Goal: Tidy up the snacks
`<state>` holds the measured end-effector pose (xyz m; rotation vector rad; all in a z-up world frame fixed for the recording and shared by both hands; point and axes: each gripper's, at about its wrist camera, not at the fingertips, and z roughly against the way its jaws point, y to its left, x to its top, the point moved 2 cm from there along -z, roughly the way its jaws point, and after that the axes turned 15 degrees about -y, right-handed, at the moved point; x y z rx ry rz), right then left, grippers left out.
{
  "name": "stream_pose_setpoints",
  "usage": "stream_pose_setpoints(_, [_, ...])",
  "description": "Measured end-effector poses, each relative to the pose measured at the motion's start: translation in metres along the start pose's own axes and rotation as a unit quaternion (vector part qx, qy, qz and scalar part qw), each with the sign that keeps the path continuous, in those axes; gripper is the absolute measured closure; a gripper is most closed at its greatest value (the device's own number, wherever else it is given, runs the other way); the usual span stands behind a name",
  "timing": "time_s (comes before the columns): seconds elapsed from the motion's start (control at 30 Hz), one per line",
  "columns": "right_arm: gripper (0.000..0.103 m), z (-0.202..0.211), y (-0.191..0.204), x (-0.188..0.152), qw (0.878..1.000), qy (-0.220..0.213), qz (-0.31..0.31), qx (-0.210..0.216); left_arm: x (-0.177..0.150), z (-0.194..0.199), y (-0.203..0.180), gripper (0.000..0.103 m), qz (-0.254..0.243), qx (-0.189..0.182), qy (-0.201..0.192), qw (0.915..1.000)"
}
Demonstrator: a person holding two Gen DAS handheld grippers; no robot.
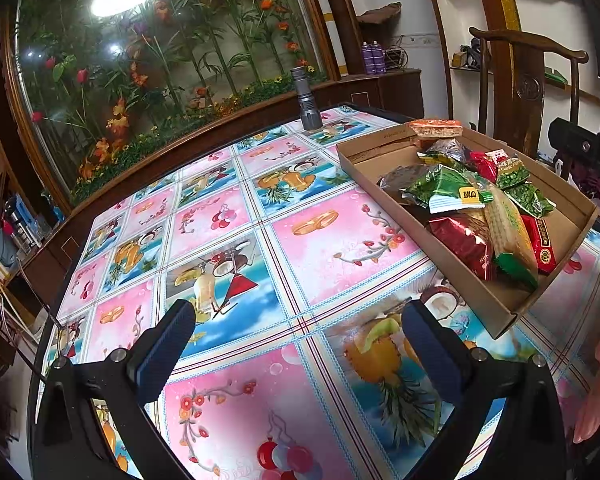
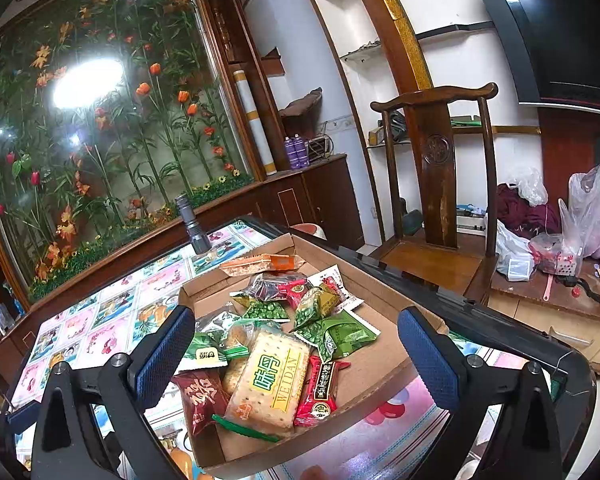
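Hovering above the shallow brown cardboard tray (image 2: 364,384) of wrapped snacks, the right gripper (image 2: 298,354) has its blue-padded jaws spread wide and empty, with the yellow WEIDAN cracker packet (image 2: 274,380) lying between them below. The left gripper (image 1: 298,344) is likewise released over the bare floral vinyl tabletop (image 1: 228,216), the tray (image 1: 500,312) just beyond and right of its right jaw.

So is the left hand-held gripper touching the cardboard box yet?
Apart. In the left wrist view, the left hand-held gripper is open over the tablecloth, and patterned cloth shows between its nearer finger and the cardboard box.
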<state>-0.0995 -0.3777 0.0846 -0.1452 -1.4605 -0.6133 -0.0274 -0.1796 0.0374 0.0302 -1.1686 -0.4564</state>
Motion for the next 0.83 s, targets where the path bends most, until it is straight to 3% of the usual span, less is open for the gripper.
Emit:
stream_pose_setpoints(0.5, [0.001, 0.0, -0.001, 0.001, 1.0, 0.001, 0.0, 0.0, 0.002, 0.0, 0.002, 0.0, 0.004, 0.003, 0.003, 1.0])
stream_pose_setpoints(0.63, [0.001, 0.0, 0.0, -0.002, 1.0, 0.004, -0.002, -0.001, 0.003, -0.001, 0.003, 0.0, 0.015, -0.014, 0.009, 0.9998])
stream_pose_setpoints(0.73, [0.001, 0.002, 0.001, -0.007, 1.0, 0.006, -0.005, -0.001, 0.004, 0.005, 0.012, 0.0, 0.039, -0.028, -0.007, 0.9988])
stream_pose_setpoints(0.83, [0.001, 0.003, 0.002, -0.007, 1.0, 0.004, -0.003, -0.001, 0.007, 0.009, 0.021, 0.0, 0.048, -0.011, -0.02, 0.9986])
